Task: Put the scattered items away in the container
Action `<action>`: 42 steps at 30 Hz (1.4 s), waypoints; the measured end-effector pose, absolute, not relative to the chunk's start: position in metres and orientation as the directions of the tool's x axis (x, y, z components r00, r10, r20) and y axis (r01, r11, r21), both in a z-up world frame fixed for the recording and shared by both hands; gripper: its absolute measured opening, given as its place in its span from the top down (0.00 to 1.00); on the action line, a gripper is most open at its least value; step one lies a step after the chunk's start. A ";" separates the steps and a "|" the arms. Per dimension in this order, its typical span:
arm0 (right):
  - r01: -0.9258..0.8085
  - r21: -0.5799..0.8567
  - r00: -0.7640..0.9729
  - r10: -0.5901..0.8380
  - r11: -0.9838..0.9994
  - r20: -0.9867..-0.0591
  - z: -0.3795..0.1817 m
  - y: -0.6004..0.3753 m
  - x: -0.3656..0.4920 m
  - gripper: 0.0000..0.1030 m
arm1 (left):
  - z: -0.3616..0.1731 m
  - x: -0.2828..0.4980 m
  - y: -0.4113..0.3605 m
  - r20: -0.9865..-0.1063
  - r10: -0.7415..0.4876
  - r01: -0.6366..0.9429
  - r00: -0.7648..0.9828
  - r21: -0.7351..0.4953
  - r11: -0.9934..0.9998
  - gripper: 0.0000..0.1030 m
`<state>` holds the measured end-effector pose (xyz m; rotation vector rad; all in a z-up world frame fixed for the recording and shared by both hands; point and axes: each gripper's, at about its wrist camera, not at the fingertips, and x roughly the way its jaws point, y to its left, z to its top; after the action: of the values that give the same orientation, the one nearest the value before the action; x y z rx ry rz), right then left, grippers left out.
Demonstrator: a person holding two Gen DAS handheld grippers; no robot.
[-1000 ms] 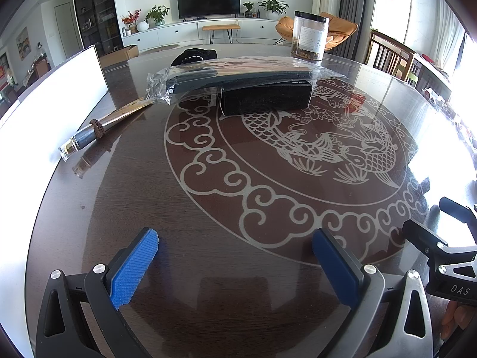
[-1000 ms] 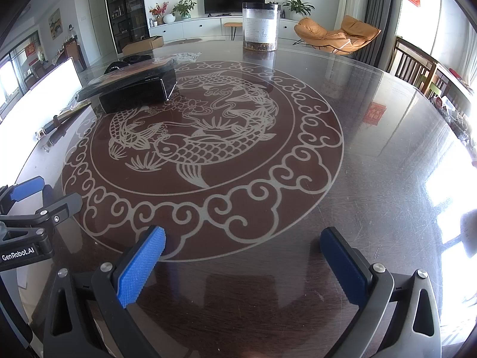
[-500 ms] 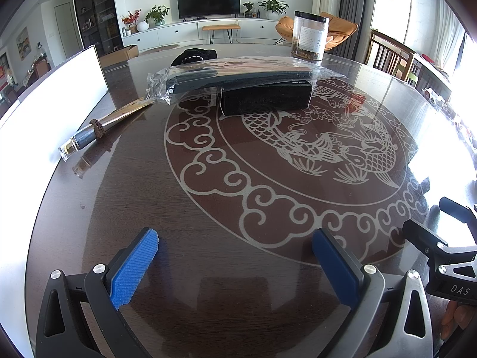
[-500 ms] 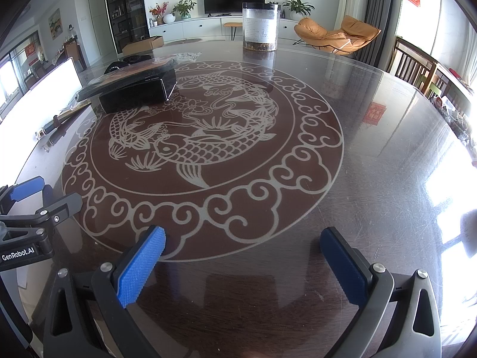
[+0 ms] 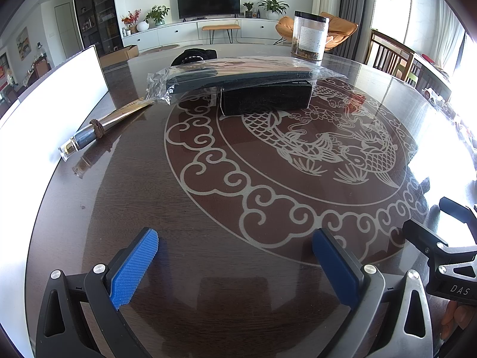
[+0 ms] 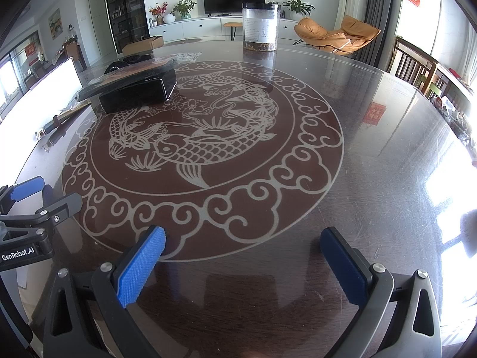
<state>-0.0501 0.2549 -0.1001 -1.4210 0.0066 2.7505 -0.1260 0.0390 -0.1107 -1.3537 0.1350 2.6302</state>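
Note:
A black box (image 5: 265, 100) sits on the round glass-topped table (image 5: 208, 208), with a flat dark item in a clear plastic bag (image 5: 238, 74) lying across its top; both show in the right wrist view too, the box (image 6: 137, 92) at the left. A slim tube with a dark end and a cord knot (image 5: 98, 128) lies at the table's left, also in the right wrist view (image 6: 56, 125). A clear jar with a black lid (image 5: 310, 38) stands at the far side, also in the right wrist view (image 6: 261, 26). My left gripper (image 5: 235, 262) and my right gripper (image 6: 243, 264) are open and empty, low over the near table edge.
A white board (image 5: 53, 101) stands along the table's left edge. A black bundle (image 5: 193, 56) lies behind the bag. Chairs (image 6: 417, 68) stand at the right. Each gripper shows in the other's view: the right one (image 5: 447, 238), the left one (image 6: 32, 205).

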 end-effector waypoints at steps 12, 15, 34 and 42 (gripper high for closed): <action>-0.043 -0.017 -0.578 0.039 -0.999 -0.815 -0.100 0.255 -0.050 0.00 | -0.111 -0.126 0.039 -0.814 0.118 -0.201 -0.569 -0.002 -0.980 0.00; -0.043 -0.017 -0.578 0.039 -0.999 -0.815 -0.100 0.255 -0.050 0.00 | -0.111 -0.126 0.039 -0.813 0.118 -0.201 -0.570 -0.001 -0.980 0.00; 0.180 -0.039 -0.760 -0.114 -0.983 -0.640 -0.039 0.234 -0.100 0.00 | -0.111 -0.126 0.039 -0.813 0.118 -0.201 -0.570 -0.002 -0.980 0.00; 0.261 -0.022 -0.628 -0.152 -0.965 -0.763 -0.021 0.187 -0.302 0.00 | -0.107 -0.107 0.028 -0.861 0.118 -0.233 -0.494 0.000 -0.972 0.00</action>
<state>-0.3022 0.1874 -0.0209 -1.4108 -0.2224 3.0542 -0.1066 0.0281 -0.1069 -1.4540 0.1723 2.5469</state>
